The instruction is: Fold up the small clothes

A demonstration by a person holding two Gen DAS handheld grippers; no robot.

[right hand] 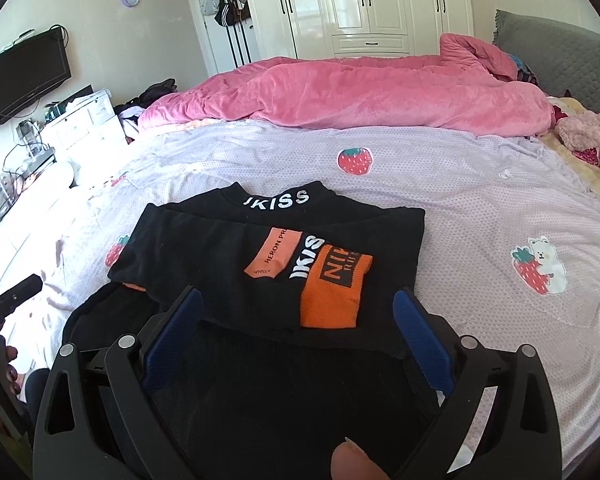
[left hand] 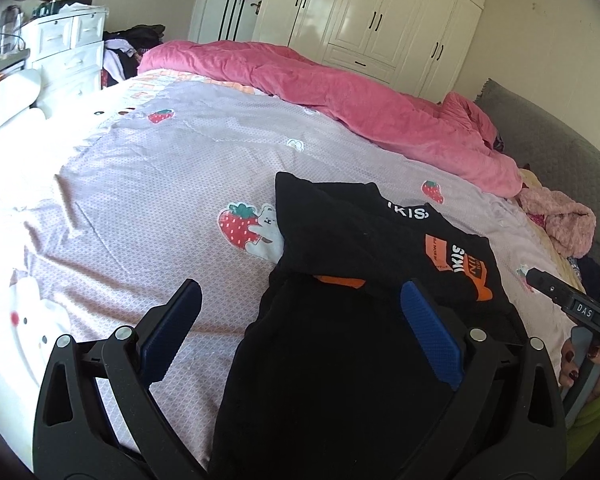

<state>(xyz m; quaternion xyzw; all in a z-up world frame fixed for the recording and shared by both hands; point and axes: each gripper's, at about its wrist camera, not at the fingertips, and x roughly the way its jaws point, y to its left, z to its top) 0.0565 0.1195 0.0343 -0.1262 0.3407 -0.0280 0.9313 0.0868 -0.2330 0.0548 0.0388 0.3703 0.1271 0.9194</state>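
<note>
We see a small black knit garment with white "KISS" lettering and orange printed patches [right hand: 284, 248] lying partly folded on the near part of a lilac bedsheet printed with strawberries and white bears [right hand: 460, 184], its top section doubled over the lower black part, collar pointing toward the far side of the bed. The right gripper [right hand: 296, 312], black frame with blue textured pads, sits wide open above the lower black part, gripping nothing; one pad [right hand: 420, 340] is over the garment's right edge. A fingertip [right hand: 348, 460] shows at the bottom of the right wrist view. The left gripper [left hand: 300, 308] is also spread wide and empty, its right pad [left hand: 432, 336] over the black fabric, its left pad over bare sheet just beside the garment's left edge. In the left wrist view we see part of the other gripper tool at the right edge, held by a hand with dark painted nails [left hand: 580, 364]. Beyond the garment a rumpled pink plush duvet [right hand: 340, 92] lies across the far side of the bed, a fluffy pale pink item [right hand: 588, 132] near a grey quilted headboard [right hand: 560, 52]. White wardrobe doors [right hand: 364, 0] stand behind, a wall-mounted black TV [right hand: 24, 76] on the left.
</note>
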